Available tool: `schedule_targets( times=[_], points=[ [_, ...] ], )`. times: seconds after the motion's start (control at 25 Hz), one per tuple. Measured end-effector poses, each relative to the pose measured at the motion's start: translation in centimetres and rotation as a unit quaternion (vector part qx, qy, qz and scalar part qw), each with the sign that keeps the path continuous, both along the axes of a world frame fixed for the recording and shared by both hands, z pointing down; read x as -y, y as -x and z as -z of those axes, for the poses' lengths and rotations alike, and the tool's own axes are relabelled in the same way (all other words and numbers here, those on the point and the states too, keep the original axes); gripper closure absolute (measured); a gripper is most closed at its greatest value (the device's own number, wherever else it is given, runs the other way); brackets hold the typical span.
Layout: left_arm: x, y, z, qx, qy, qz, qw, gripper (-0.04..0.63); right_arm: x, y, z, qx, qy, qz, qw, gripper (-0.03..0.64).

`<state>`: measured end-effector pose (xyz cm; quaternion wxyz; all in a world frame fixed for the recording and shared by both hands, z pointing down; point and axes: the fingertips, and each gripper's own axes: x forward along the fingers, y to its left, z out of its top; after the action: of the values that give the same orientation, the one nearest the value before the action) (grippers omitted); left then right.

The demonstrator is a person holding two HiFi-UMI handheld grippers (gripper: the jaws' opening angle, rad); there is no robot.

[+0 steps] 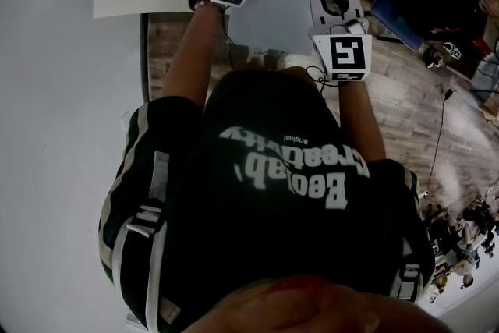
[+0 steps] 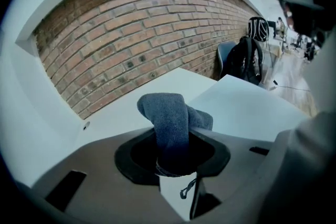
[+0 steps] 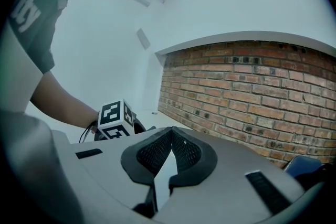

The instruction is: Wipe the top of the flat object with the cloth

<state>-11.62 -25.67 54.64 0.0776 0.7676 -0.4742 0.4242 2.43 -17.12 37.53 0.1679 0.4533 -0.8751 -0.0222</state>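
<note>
Left gripper view: left hand-held gripper [image 2: 176, 168] clenched on blue cloth [image 2: 170, 118]. The flat object [image 2: 247, 107] lies just ahead-right, below. Right hand-held gripper [image 3: 169, 157] closed, empty.

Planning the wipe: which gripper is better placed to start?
Left, likely. The left gripper is shut on the cloth by the flat object; the right gripper is shut and empty.

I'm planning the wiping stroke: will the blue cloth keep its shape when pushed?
Probably floppy: the cloth folds over where the left gripper pinches it. Its fuzzy weave suggests it may drag and bunch rather than slide.
</note>
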Motion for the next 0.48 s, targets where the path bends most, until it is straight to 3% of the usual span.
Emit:
schedule_targets(
  times=[0.48],
  points=[
    [-7.9,0.2,0.1,-0.002,0.013,-0.013,0.9998,0.469,-1.9,1.6,0.2,0.003,-0.005,0.02,1.0,0.621]
  ],
)
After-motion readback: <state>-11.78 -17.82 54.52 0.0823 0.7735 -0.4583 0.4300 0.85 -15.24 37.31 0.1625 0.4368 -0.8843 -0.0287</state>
